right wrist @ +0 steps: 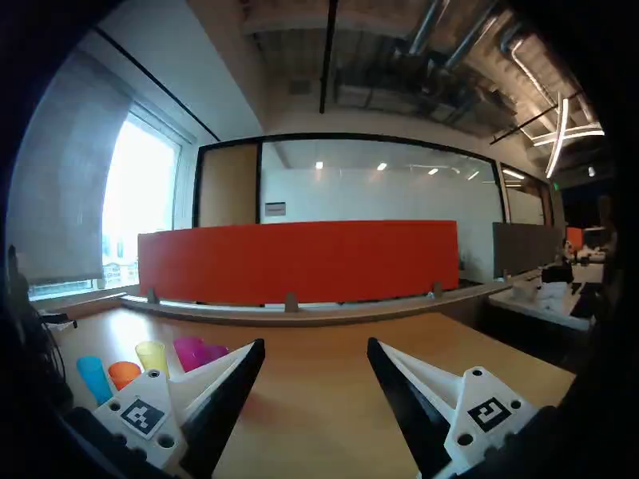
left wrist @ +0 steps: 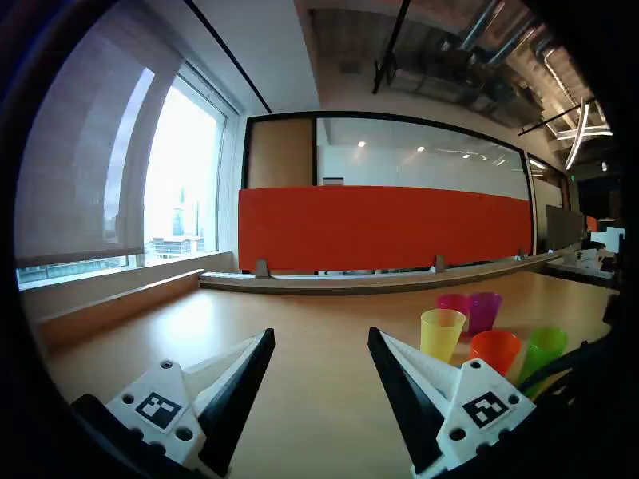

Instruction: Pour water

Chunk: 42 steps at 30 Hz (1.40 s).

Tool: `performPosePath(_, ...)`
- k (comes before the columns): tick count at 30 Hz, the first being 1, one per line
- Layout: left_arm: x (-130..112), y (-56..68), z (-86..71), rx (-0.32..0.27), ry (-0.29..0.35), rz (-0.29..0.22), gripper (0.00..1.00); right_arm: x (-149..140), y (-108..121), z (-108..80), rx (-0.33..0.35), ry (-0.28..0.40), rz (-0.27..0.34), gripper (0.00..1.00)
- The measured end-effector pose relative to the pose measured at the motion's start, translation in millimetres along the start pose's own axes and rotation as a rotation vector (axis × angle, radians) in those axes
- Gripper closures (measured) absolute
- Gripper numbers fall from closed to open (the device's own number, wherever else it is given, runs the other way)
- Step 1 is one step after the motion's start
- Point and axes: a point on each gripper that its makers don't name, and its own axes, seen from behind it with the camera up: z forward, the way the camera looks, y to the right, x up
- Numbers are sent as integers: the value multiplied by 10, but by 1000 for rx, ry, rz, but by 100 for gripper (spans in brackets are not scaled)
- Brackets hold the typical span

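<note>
Several bright plastic cups stand together on the wooden desk [left wrist: 319, 319]. In the left gripper view they sit to the right of my left gripper [left wrist: 321, 339]: a yellow cup [left wrist: 442, 333], an orange cup [left wrist: 494, 350], a green cup [left wrist: 543, 349], a purple cup [left wrist: 483, 310] and a pink cup [left wrist: 451, 302]. The left gripper is open with nothing between its fingers. In the right gripper view the cups are at the lower left: a blue cup [right wrist: 94, 378], an orange cup [right wrist: 124, 373], a yellow cup [right wrist: 151, 356] and pink cups [right wrist: 192, 350]. My right gripper [right wrist: 316, 349] is open and holds nothing.
An orange divider panel [left wrist: 383, 226] runs along the desk's far edge, and a window [left wrist: 176, 184] lies to the left. In the right gripper view another desk with white items [right wrist: 551, 299] stands at the right, and dark cables [right wrist: 48, 343] hang at the far left.
</note>
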Motion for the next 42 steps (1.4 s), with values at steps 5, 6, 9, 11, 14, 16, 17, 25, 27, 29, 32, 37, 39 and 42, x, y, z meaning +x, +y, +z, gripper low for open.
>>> performPosePath(5, 2, 0, 4, 0, 0, 0, 14, 41, -2, 14, 5, 27, 9, 1)
performPosePath(6, 2, 0, 5, 0, 0, 0, 14, 36, -1, 20, 4, 31, 10, 1)
performPosePath(9, 2, -1, 7, 0, 0, 0, 14, 1, 3, 42, 1, 38, 13, 1)
performPosePath(11, 2, -3, 6, 0, 0, 0, 14, -37, 4, 59, 0, 39, 12, 1)
performPosePath(14, 3, -2, 3, 0, 0, 0, 14, -103, -2, 95, 0, 40, 2, 1)
performPosePath(16, 3, -1, 1, 0, 0, 0, 14, -151, -9, 123, -1, 41, -6, 1)
performPosePath(17, 4, 0, 1, 0, 0, 0, 14, -173, -13, 137, -1, 42, -9, 1)
performPosePath(25, -1, -3, -1, 0, 0, 0, 14, -363, -28, 252, 4, 23, -14, 0)
performPosePath(27, -1, -3, -1, 0, 0, 0, 14, -384, -14, 269, 3, 19, -12, 0)
performPosePath(29, 0, -4, -1, 0, 0, 0, 14, -412, 7, 279, 4, 16, -16, 1)
performPosePath(32, -2, -5, -1, 0, 0, 0, 14, -475, 52, 295, -2, 6, -20, 1)
performPosePath(37, -2, -3, -1, 0, 0, 0, 14, -550, 112, 303, -10, -8, -16, 1)
performPosePath(39, -1, -3, -1, 0, 0, 0, 14, -563, 124, 303, -11, -10, -12, 0)
performPosePath(42, 0, -3, -2, 0, 0, 0, 14, -572, 131, 304, -10, -10, -7, 1)
